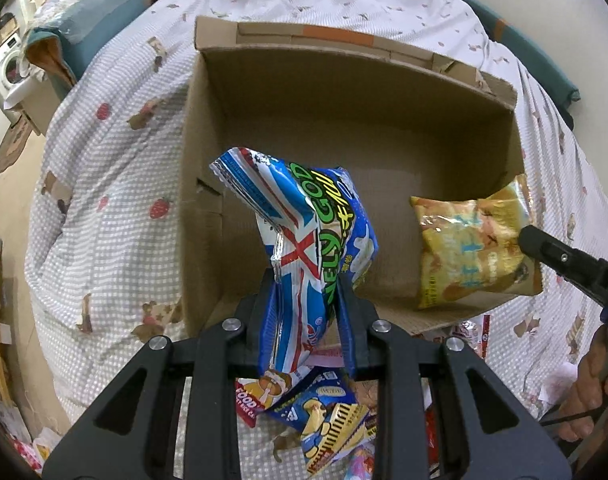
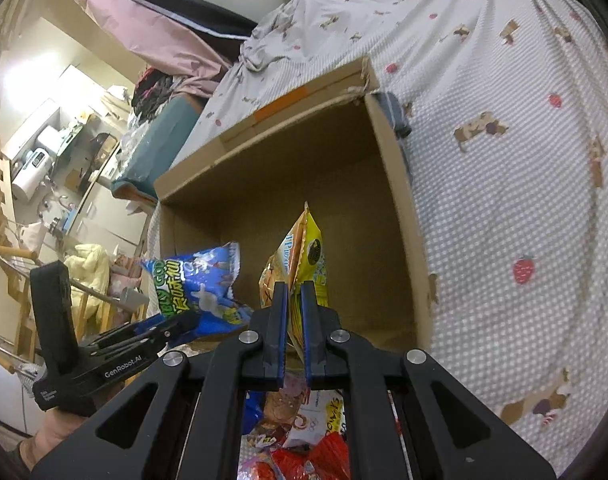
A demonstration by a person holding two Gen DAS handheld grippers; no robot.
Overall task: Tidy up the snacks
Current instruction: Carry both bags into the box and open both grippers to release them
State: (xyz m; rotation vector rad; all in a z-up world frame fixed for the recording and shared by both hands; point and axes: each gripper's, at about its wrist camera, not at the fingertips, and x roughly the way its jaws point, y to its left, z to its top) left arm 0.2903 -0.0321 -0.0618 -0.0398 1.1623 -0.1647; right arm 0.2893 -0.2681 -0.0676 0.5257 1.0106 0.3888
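An open cardboard box (image 1: 343,92) stands on the bed with nothing lying on its floor. My left gripper (image 1: 305,280) is shut on a blue and white snack bag (image 1: 304,220) and holds it over the box's near edge. My right gripper (image 2: 296,286) is shut on a yellow snack bag (image 2: 304,256), held inside the box near its right wall. In the left wrist view the yellow bag (image 1: 471,248) and the right gripper's finger (image 1: 543,246) show at right. In the right wrist view the blue bag (image 2: 200,284) and the box (image 2: 399,200) show.
A pile of loose snack packets (image 1: 319,412) lies on the bed in front of the box, also below the fingers in the right wrist view (image 2: 300,432). The checked bedspread (image 1: 116,184) surrounds the box. Furniture and a washing machine (image 1: 4,64) stand at far left.
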